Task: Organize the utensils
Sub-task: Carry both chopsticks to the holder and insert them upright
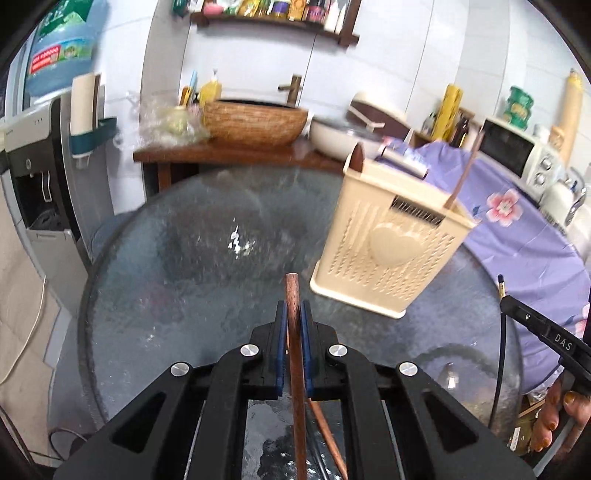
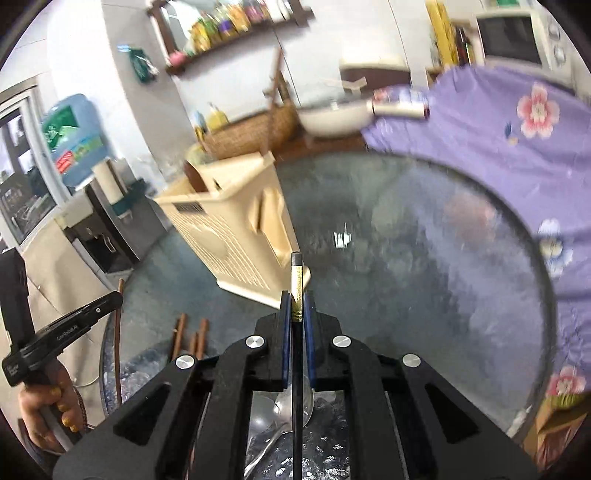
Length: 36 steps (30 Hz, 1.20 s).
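A round glass table (image 1: 177,258) is occupying the centre of both views, and a purple floral cloth (image 1: 524,236) is lying over its right side. Behind it, a woven basin (image 1: 255,123) is sitting on a dark wooden counter (image 1: 221,153), with a brass tap (image 1: 293,88) rising at its rear and a yellow bottle (image 1: 211,90) standing just beside it. A white pan (image 1: 341,134) is resting near the basin. A white microwave (image 1: 517,151) is standing at the right. A water dispenser (image 1: 33,173) is carrying a blue bottle (image 1: 61,44) at the left. A wall shelf (image 1: 273,20) is holding assorted containers.
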{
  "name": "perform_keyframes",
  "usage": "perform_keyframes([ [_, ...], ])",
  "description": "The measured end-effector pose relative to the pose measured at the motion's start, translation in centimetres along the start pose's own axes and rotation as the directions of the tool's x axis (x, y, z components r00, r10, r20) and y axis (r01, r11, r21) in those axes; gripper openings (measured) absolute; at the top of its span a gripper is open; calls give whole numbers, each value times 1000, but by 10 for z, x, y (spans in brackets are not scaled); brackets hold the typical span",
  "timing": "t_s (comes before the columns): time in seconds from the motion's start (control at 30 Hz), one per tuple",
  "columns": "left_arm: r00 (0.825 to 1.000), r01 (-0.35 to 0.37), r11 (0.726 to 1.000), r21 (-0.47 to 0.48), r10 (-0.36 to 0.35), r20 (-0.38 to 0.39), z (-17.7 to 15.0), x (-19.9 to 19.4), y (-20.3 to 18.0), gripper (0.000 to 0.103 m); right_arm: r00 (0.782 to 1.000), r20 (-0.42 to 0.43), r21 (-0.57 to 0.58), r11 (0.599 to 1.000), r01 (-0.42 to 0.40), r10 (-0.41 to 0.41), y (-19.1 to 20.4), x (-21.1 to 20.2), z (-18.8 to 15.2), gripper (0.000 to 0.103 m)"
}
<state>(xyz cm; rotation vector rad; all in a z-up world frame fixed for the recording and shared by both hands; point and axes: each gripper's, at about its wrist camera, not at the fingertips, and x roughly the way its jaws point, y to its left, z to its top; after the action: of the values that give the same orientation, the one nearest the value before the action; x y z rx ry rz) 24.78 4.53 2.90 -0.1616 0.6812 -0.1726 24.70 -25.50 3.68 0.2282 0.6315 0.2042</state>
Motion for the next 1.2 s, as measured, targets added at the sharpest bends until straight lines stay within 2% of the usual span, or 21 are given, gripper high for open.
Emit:
perform_keyframes([
  [0.23,998,17,1000,11,-18,61,4,-31,-4,7,998,69,-31,999,-8,10,15,-42,11,8],
  [0.4,994,33,999,24,-35,100,10,-49,-10,7,992,128,-70,997,24,-15,27,-65,15,7],
  [0.83,983,61,996,58,-70,170,26,-78,-18,7,983,183,-129,991,23,1,45,-90,32,7],
  [0.97,978,71,995,76,-84,188,33,-82,-24,7,980,199,-151,988,23,7,52,-93,45,7],
  [1.2,965,93,990,106,-116,236,63,-92,-38,7,977,202,-163,986,-36,69,67,-96,81,7],
])
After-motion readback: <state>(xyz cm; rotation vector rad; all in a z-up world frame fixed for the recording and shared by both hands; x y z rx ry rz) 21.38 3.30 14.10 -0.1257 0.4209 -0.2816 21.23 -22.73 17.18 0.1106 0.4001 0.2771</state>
